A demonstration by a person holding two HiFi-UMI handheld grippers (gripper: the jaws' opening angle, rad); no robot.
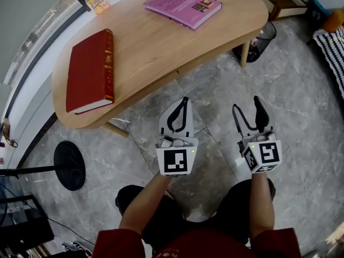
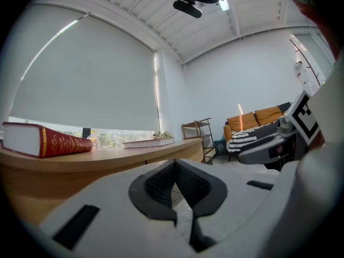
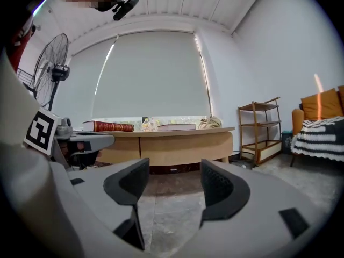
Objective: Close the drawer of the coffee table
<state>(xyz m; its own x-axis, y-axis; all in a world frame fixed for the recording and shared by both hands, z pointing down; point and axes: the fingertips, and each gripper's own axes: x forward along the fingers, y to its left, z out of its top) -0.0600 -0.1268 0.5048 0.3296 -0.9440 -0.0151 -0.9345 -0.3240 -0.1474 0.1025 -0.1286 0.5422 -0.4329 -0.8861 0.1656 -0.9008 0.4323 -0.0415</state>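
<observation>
Bench (image 1: 156, 47) stretched near-left to far-right, drawer front (image 3: 183, 147) flush, facing near.
Left claw (image 1: 186, 100) pressed together, right claw (image 1: 246, 104) apart; both empty.

Left gripper (image 1: 183, 103): 2 jaws closed tip to tip, nothing between them, pointing forward.
Right gripper (image 1: 248, 107): 2 jaws apart, empty, beside the left one.
Left forearm (image 1: 144, 208): bare, extended forward.
Right forearm (image 1: 259, 204): bare, extended forward.

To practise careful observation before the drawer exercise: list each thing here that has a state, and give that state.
Left gripper: shut, empty.
Right gripper: open, empty.
Red book: closed, lying flat.
Pink book: closed, lying flat.
Drawer: looks shut, flush.
</observation>
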